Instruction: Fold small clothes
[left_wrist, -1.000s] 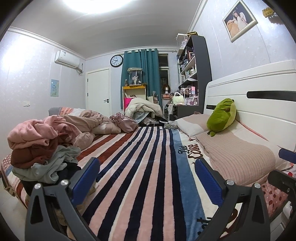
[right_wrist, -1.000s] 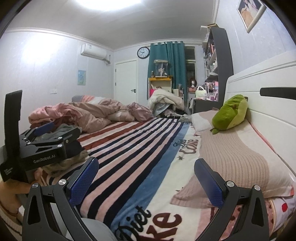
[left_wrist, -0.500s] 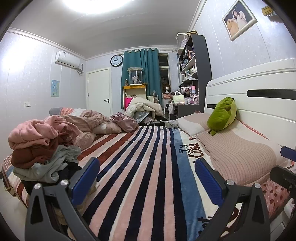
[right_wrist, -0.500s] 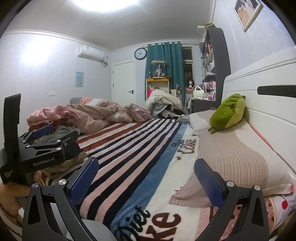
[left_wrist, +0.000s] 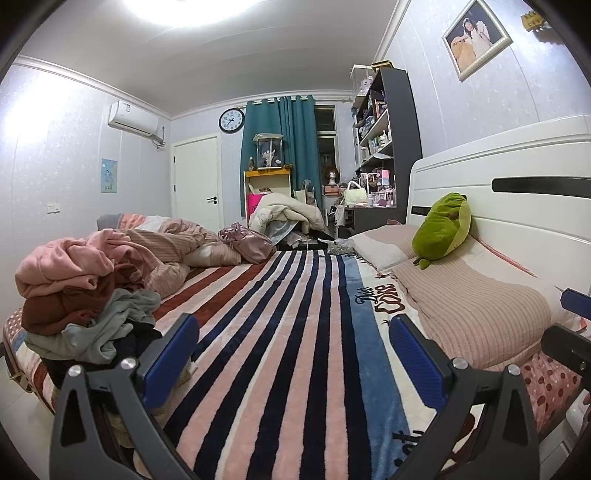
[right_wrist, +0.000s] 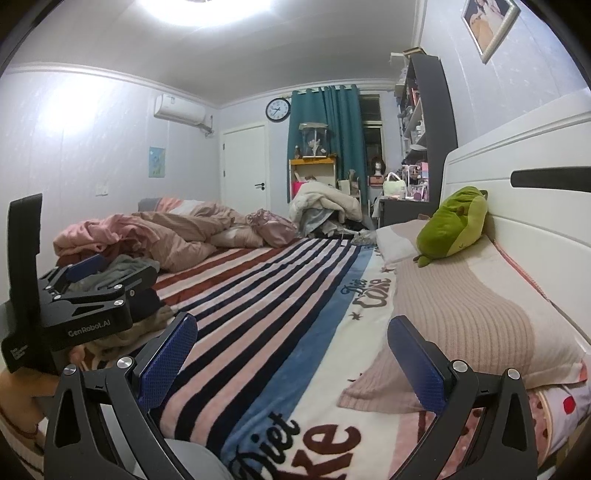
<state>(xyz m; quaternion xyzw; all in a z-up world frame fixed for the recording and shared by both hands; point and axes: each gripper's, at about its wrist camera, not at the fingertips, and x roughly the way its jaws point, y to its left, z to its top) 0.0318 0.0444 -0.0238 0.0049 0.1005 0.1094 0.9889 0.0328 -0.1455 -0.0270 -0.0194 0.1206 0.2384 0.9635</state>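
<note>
Both grippers are hovering low over the striped blanket (left_wrist: 295, 332), each with its blue-padded fingers spread wide and gripping nothing: the left gripper (left_wrist: 291, 360) is pointing up the bed, and the right gripper (right_wrist: 291, 360) is doing the same beside it. Just left of the left gripper, the pile of small clothes (left_wrist: 85, 302) is sitting crumpled at the bed's edge. Further up, a beige pillow (left_wrist: 472, 310) is lying by the headboard, with a green plush toy (left_wrist: 443, 229) leaning there.
</note>
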